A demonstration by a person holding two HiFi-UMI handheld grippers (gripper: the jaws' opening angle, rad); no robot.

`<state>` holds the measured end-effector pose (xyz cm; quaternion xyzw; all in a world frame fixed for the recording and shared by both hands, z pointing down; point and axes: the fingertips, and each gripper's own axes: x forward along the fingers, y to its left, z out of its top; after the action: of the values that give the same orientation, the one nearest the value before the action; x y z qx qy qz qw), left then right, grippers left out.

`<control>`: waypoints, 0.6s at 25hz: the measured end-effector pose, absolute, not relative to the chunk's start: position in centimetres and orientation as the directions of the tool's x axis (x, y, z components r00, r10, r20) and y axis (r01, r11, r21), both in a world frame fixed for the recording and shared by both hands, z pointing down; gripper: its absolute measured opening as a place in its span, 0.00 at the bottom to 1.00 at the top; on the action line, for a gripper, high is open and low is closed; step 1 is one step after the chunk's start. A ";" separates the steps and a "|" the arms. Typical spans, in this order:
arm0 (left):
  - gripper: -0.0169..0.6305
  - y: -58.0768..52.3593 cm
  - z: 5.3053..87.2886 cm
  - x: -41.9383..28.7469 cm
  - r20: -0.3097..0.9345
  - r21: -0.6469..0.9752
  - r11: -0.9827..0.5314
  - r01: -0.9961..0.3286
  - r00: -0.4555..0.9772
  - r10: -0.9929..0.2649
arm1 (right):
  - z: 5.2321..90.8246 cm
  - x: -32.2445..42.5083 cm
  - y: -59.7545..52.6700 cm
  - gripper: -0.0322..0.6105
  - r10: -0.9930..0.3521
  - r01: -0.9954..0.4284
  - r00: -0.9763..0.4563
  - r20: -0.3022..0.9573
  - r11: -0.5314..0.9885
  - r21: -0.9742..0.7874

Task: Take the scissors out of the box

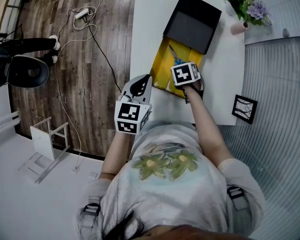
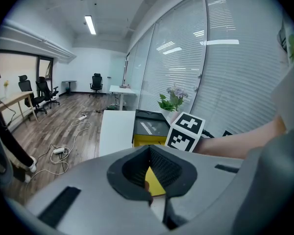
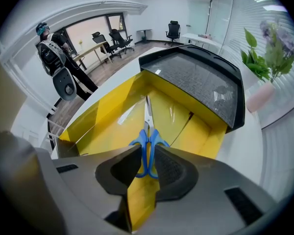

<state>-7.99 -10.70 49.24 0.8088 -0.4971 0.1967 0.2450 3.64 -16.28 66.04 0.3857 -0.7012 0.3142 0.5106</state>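
Two tools in play: the right tool (image 3: pixel 146 151) is clamped on the loops of the blue-handled steel scissors (image 3: pixel 148 130), seemingly for a straight lift. The scissors lie flat inside the yellow cardboard box (image 3: pixel 100 116). The left tool (image 2: pixel 148 148), pinched closed on nothing, hovers just beside the box, leaving room.

White table (image 1: pixel 145 44) is set on wood floor (image 1: pixel 50 84). Potted plant (image 1: pixel 247 6) with purple flowers is placed at its far corner, and a black picture frame (image 1: pixel 244 108) is seen at its right edge. Power strip (image 1: pixel 81 13) and white stool (image 1: pixel 47 136) are seen on the floor.
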 end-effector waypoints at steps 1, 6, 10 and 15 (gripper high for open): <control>0.04 -10.7 49.2 -8.0 0.561 0.201 -0.385 -0.901 0.428 -0.709 | 66.1 3.6 -16.3 0.17 -0.222 -0.857 -0.173 0.959 0.514 -0.036; 0.04 -10.7 49.0 -8.1 0.560 0.199 -0.384 -0.902 0.426 -0.711 | 66.1 3.6 -16.0 0.18 -0.236 -0.842 -0.141 0.961 0.539 0.009; 0.04 -10.6 49.0 -8.0 0.559 0.198 -0.383 -0.902 0.425 -0.712 | 66.4 3.7 -15.9 0.18 -0.233 -0.831 -0.122 0.965 0.555 0.029; 0.04 -10.6 49.0 -7.8 0.559 0.197 -0.387 -0.901 0.428 -0.711 | 67.0 3.3 -16.0 0.18 -0.230 -0.788 -0.102 0.968 0.612 0.063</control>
<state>-7.77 -10.56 48.99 0.8094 -0.4977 0.1960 0.2424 3.28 -16.00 66.96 0.3640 -0.6995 0.2479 0.5628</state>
